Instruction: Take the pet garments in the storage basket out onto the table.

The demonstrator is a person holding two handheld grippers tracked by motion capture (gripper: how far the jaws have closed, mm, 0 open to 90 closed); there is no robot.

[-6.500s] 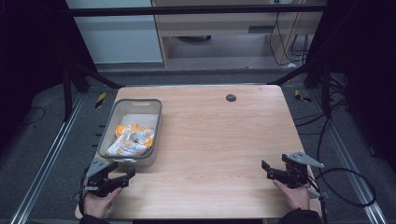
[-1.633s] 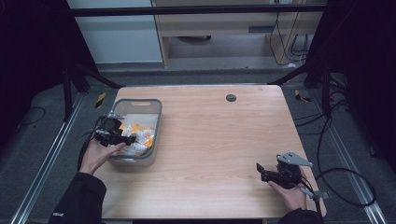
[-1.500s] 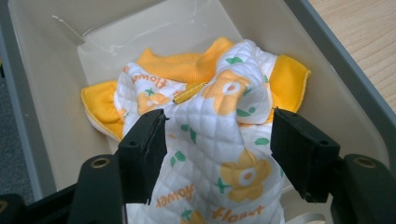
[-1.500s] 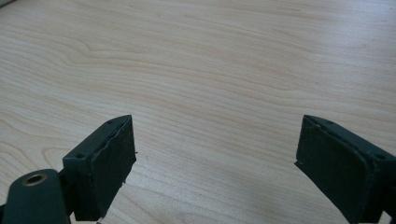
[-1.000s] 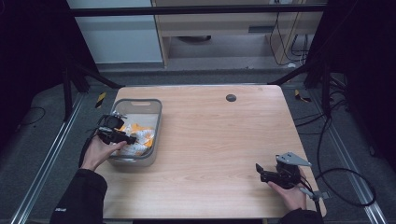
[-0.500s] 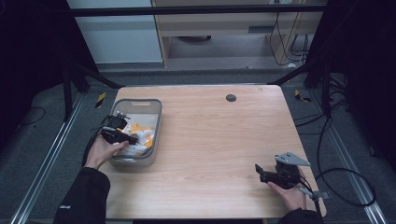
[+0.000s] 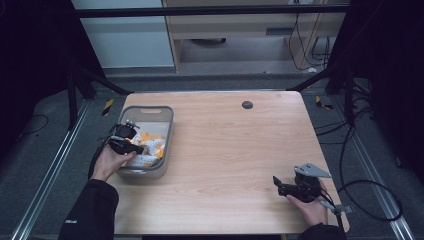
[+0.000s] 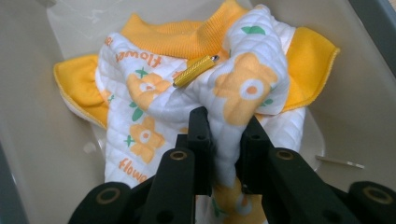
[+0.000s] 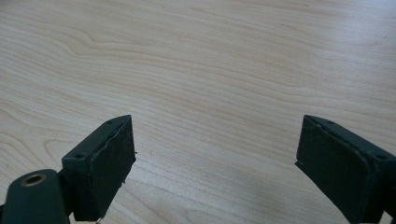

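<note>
A small white quilted garment (image 8: 187,98) with orange flowers, green leaves and orange cuffs lies crumpled in a grey plastic bin (image 7: 165,125). My left gripper (image 8: 226,140) reaches into the bin and is shut on a raised fold of that garment; in the high view the left gripper (image 7: 131,147) sits at the bin's left side over the garment (image 7: 152,145). A thin gold rod (image 8: 195,71) rests on the cloth. My right gripper (image 9: 215,154) hovers low over bare wood with its jaws wide apart and nothing between them; in the high view the right gripper (image 7: 279,184) is near the table's front right.
The wooden table (image 7: 235,150) has a small dark round disc (image 7: 247,104) near its far edge. The bin's beige inner wall (image 8: 37,126) closes in around the garment. Dark frame legs and cables surround the table on the grey floor.
My left gripper went from the table's front left up into the bin and, over the last second, settled lower onto the garment. The right gripper shifted slightly left.
</note>
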